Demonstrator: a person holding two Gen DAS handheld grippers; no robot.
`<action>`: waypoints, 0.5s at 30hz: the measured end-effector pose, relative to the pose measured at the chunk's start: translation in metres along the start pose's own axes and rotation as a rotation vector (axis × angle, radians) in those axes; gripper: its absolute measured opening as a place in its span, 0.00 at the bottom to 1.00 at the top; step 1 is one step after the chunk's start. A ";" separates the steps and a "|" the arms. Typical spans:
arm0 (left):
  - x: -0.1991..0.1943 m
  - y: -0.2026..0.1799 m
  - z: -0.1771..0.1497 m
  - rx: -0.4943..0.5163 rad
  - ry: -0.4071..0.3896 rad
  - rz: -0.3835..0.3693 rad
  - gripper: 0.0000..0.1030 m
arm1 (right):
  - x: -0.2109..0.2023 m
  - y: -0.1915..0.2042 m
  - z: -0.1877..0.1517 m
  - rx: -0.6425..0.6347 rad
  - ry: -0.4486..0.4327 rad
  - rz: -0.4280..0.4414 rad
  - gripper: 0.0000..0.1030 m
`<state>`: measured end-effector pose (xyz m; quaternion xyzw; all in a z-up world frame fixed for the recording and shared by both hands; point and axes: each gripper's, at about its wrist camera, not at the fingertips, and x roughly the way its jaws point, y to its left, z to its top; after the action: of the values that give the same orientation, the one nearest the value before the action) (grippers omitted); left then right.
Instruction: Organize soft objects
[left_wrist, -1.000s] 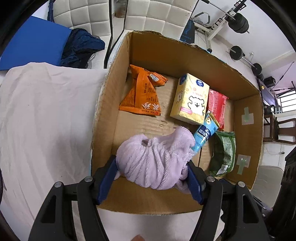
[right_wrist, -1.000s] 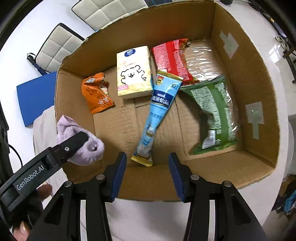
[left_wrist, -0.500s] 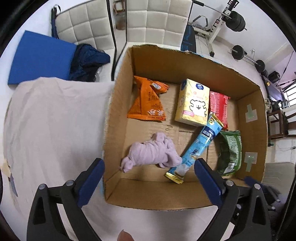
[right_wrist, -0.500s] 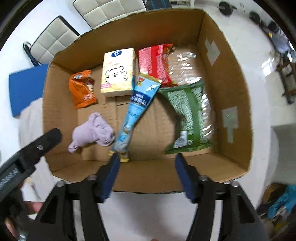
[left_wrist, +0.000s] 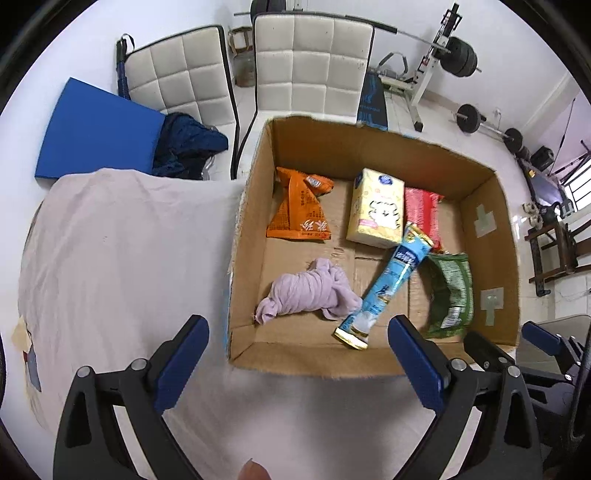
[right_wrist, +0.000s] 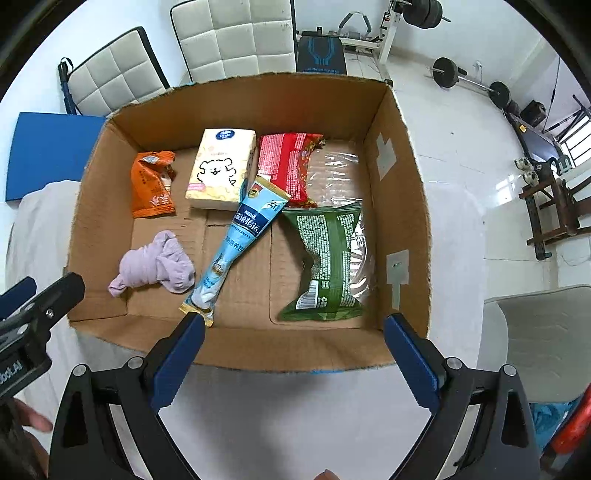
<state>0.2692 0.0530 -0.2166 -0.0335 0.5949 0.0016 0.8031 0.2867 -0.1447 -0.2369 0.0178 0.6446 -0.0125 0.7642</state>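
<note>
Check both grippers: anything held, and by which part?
Nothing held. Left gripper and right gripper both have jaws open and empty; the purple cloth lies loose in the box.

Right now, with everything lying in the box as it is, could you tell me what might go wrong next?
1. The lilac cloth touches the blue sachet; regrasping either could drag the other.
2. The blue sachet overlaps the tissue pack and red packet, so pulling it may shift them.
3. Both tongs, left and right, hang open near the cardboard box's front wall and could snag it.

The blue sachet (right_wrist: 243, 240) covers a corner of the tissue pack (right_wrist: 221, 168); the right gripper's finger (right_wrist: 177, 354) hides the sachet's lower tip.
</note>
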 end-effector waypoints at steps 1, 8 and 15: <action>-0.006 0.000 -0.002 -0.001 -0.012 -0.001 0.97 | -0.004 -0.001 -0.002 -0.001 -0.006 0.004 0.96; -0.066 -0.008 -0.023 0.006 -0.112 -0.012 0.97 | -0.055 -0.008 -0.028 -0.002 -0.079 0.040 0.96; -0.142 -0.023 -0.070 0.040 -0.200 -0.013 0.97 | -0.127 -0.018 -0.080 -0.005 -0.178 0.088 0.96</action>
<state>0.1623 0.0313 -0.0997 -0.0211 0.5114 -0.0122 0.8590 0.1857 -0.1598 -0.1255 0.0428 0.5730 0.0212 0.8182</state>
